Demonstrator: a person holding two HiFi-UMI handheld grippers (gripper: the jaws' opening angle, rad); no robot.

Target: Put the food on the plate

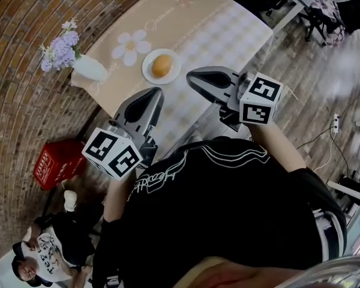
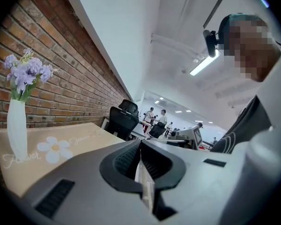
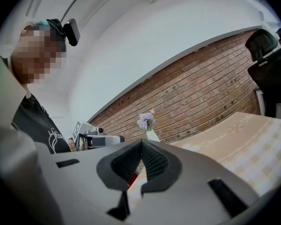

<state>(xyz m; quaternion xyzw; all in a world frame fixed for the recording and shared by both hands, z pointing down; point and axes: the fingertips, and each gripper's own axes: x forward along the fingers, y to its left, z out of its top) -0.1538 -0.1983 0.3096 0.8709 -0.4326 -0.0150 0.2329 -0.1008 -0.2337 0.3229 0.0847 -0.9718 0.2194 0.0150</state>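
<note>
Bun [image 1: 161,65] on the plate [image 1: 147,72] (job likely done), so left gripper [image 1: 156,95] and right gripper [image 1: 192,77] hang back, jaws pressed together, empty

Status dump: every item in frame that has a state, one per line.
left tongs: shut, empty, short of the plate
right tongs: shut, empty, short of the plate
bread roll: lying on the plate, untouched
plate: flat on the tablecloth, holding the roll
vase: upright at the table corner, purple flowers in it
</note>
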